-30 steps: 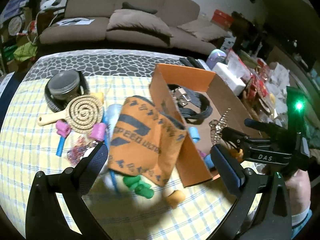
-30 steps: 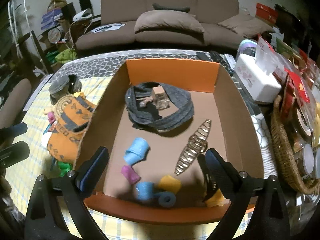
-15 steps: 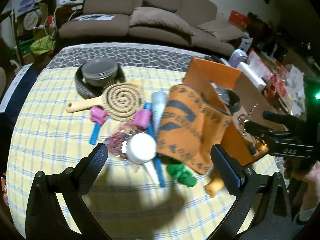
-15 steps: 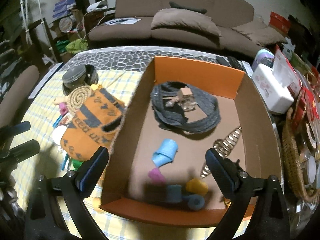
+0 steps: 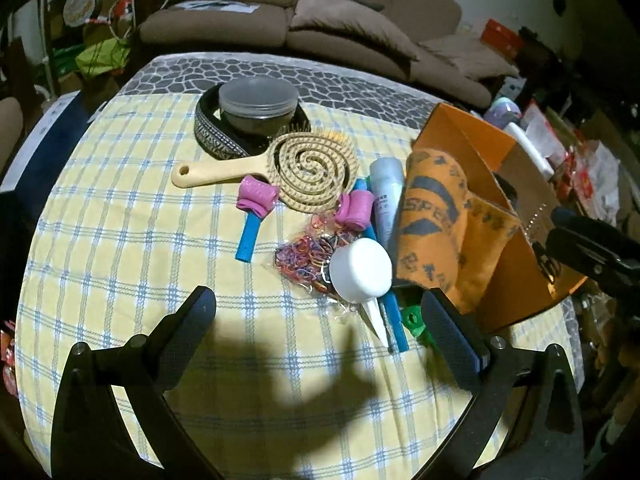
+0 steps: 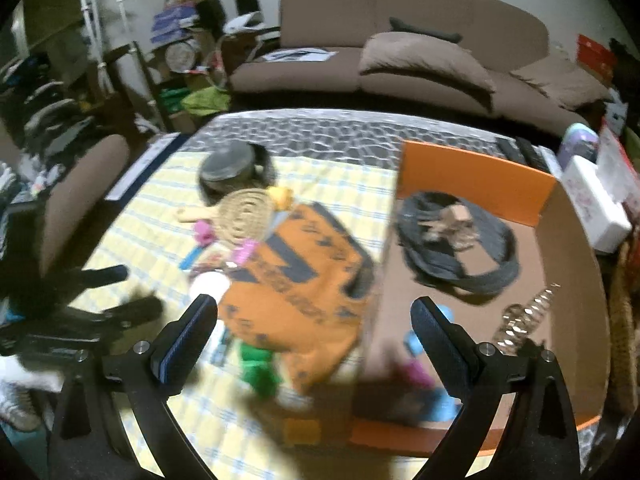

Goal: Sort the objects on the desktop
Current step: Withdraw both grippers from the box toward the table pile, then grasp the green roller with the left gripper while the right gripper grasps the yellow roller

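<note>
Loose objects lie on the checked tablecloth (image 5: 120, 264): a spiral hairbrush (image 5: 308, 164), pink rollers (image 5: 258, 196), a blue tube (image 5: 248, 236), a bag of coloured hair bands (image 5: 306, 256), a white tube with a round cap (image 5: 362, 268), green rollers (image 5: 414, 320). An orange cloth (image 5: 436, 224) hangs over the side of the orange box (image 5: 468, 136). My left gripper (image 5: 318, 332) is open and empty, hovering near the white cap. My right gripper (image 6: 314, 338) is open and empty above the orange cloth (image 6: 296, 280) and the box wall (image 6: 476, 180).
A round lidded jar (image 5: 258, 106) sits inside a patterned band (image 5: 212, 136) at the back. The box holds a dark belt (image 6: 456, 248), a gold spiral clip (image 6: 524, 320) and several rollers. A white tissue box (image 6: 596, 208) and a basket stand to the right. A sofa stands behind.
My left gripper has swung left from the box toward the loose pile. My right gripper has moved left from over the box to over the orange cloth. Both stay open.
</note>
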The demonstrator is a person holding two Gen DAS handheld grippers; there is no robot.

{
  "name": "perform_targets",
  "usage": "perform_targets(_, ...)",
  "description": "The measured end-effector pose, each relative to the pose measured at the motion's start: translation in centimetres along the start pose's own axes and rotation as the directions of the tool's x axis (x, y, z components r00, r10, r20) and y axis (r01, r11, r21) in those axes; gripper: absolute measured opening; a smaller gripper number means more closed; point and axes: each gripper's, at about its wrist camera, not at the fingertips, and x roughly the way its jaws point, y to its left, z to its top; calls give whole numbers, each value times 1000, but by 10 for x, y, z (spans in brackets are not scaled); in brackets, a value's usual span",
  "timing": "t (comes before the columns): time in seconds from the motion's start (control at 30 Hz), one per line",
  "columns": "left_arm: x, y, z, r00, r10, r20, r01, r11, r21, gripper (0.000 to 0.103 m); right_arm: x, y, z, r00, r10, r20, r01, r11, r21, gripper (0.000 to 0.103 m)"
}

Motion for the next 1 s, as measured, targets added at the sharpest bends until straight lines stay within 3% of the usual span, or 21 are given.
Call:
perform_targets(0.3, 9, -43, -14, 996, -82, -45, 88, 985, 148, 101, -14, 10, -13, 997, 74, -3, -74, 997, 0, 99)
perform_targets(0.43, 16, -69, -25, 992, -104, -67, 117, 968, 222, 92, -30, 2, -25, 996, 85, 1, -85, 996, 17, 99)
perform_targets(0.57, 27, -95, -37, 994, -84, -74, 103, 941, 323, 79, -48, -7, -35, 998, 68, 7, -69, 997, 29, 99)
perform_targets(0.67, 34, -111, -45, 997, -53, -57, 71, 915, 398, 74, -57, -16, -41, 998, 57, 15, -58, 997, 57, 98)
perform_targets(0.8, 45, -127, -54, 999, -19, -40, 36, 871, 490, 71, -59, -29, -53, 998, 61, -3, -60, 992, 108, 89)
perform_targets(1.0, 59, -131, -59, 999, 26, -26, -8, 847, 531, 57, -53, -31, -60, 998, 58, -33, -55, 994, 100, 88)
